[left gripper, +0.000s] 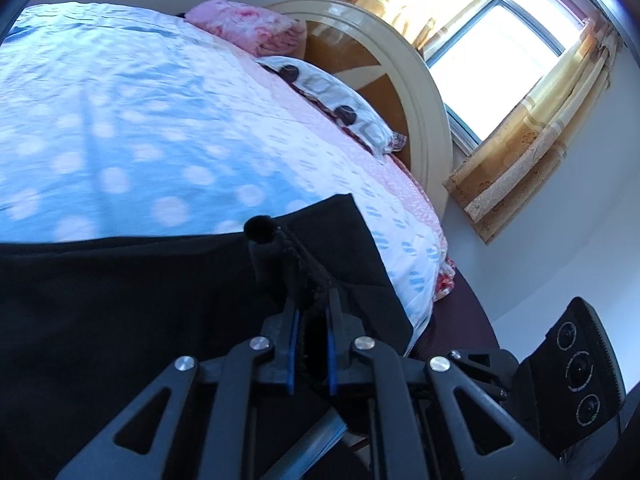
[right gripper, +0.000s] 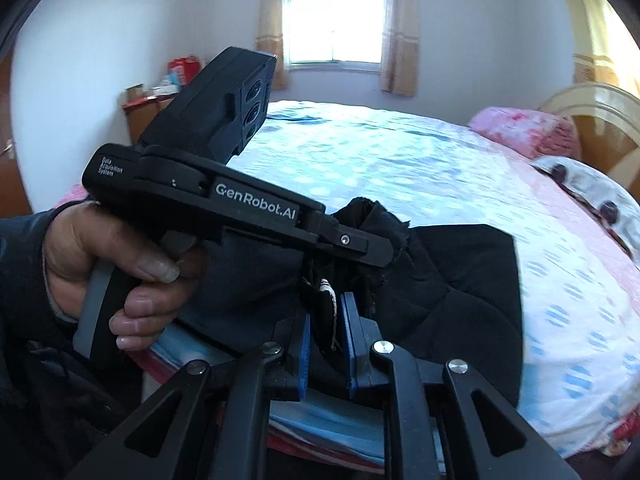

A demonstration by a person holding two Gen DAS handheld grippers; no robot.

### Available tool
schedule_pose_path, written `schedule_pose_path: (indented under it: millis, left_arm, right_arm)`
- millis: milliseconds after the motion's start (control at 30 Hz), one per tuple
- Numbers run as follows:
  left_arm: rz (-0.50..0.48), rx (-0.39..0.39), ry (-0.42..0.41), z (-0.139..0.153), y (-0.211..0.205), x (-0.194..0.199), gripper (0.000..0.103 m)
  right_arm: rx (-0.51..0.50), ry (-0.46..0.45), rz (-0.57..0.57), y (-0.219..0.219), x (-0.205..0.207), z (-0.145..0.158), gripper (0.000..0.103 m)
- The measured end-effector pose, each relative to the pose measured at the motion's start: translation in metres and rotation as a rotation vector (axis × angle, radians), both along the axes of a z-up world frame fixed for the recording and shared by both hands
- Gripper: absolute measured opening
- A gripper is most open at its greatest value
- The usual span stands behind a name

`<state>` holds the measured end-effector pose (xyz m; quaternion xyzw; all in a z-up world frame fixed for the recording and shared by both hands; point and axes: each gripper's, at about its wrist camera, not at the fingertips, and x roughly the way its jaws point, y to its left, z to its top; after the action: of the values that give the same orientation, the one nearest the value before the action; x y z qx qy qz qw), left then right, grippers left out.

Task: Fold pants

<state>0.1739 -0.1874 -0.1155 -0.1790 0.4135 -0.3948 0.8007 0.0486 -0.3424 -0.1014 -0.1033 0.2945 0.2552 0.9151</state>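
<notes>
Black pants (left gripper: 120,300) lie over the near edge of the bed, also in the right wrist view (right gripper: 460,280). My left gripper (left gripper: 312,304) is shut on a bunched edge of the pants, held above the bed. It also shows in the right wrist view (right gripper: 372,248), held by a hand, with pants fabric at its tip. My right gripper (right gripper: 326,312) is shut on a fold of the pants with a white tag, just below the left gripper. Its camera block shows in the left wrist view (left gripper: 580,368).
The bed has a blue dotted cover (left gripper: 120,120) with a pink and white band. A pink blanket (left gripper: 248,28) and a patterned pillow (left gripper: 340,104) lie by the cream headboard (left gripper: 420,92). Curtained windows (right gripper: 336,24) and a wooden cabinet (right gripper: 148,112) stand behind.
</notes>
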Motion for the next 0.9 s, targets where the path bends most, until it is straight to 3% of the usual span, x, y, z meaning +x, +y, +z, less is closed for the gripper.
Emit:
schedule_pose_path:
  millis: [433, 667, 900]
  left_arm:
    - [0.179, 0.064, -0.003, -0.023, 0.104, 0.000, 0.011]
    - [0.209, 0.057, 0.050, -0.048, 0.125, -0.002, 0.011]
    - [0.208, 0.043, 0.068, -0.059, 0.131, -0.003, 0.011]
  right_arm:
    - [-0.004, 0.101, 0.203, 0.111, 0.033, -0.025, 0.015]
    - [-0.052, 0.161, 0.250, 0.134, 0.043, -0.045, 0.015]
    - [-0.078, 0.214, 0.268, 0.132, 0.079, -0.050, 0.017]
